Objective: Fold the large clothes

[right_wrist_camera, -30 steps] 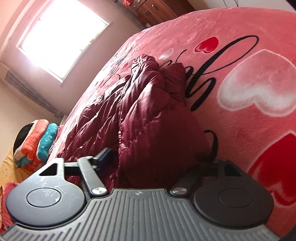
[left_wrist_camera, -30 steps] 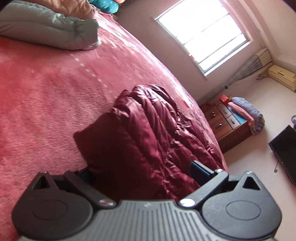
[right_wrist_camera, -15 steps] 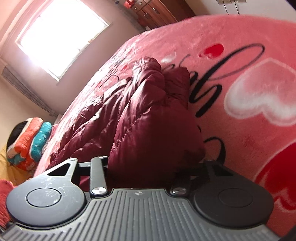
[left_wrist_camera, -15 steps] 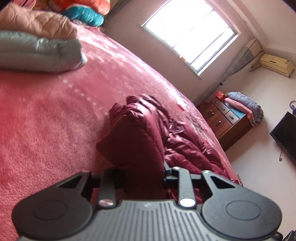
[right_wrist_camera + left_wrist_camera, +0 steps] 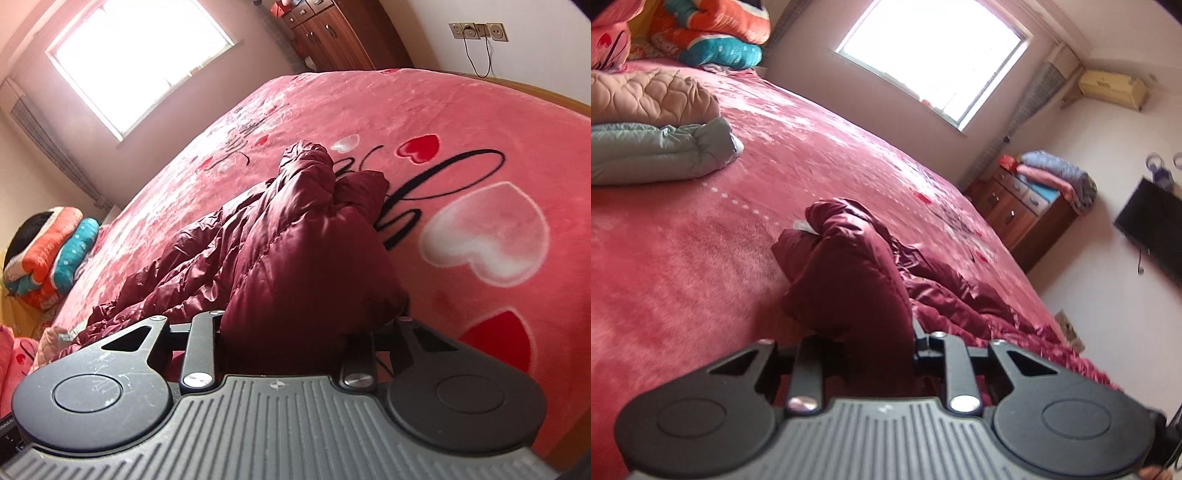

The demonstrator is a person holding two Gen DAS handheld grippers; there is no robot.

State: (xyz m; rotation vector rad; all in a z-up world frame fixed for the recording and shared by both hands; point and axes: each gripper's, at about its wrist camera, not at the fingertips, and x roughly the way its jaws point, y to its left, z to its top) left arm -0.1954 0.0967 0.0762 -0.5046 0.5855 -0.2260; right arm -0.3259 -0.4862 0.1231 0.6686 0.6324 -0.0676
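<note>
A dark red quilted puffer jacket [image 5: 857, 280] lies bunched on the pink bed blanket [image 5: 683, 258]. My left gripper [image 5: 864, 350] is shut on a thick fold of the jacket at its near end and lifts it off the blanket. In the right wrist view the same jacket [image 5: 295, 251] stretches away over the blanket [image 5: 480, 122]. My right gripper [image 5: 295, 343] is shut on another thick fold of it. The fabric hides the fingertips of both grippers.
Folded grey [image 5: 661, 155] and tan [image 5: 650, 96] quilts lie at the bed's far left, with bright bedding [image 5: 720, 40] stacked behind. A wooden dresser [image 5: 1023, 214] with folded clothes stands by the window wall; a TV [image 5: 1152, 225] hangs right. Wall sockets [image 5: 476, 31] show beyond the bed.
Both grippers closed from open onto folds of the jacket. They have since risen, pulling the gripped fabric up off the blanket.
</note>
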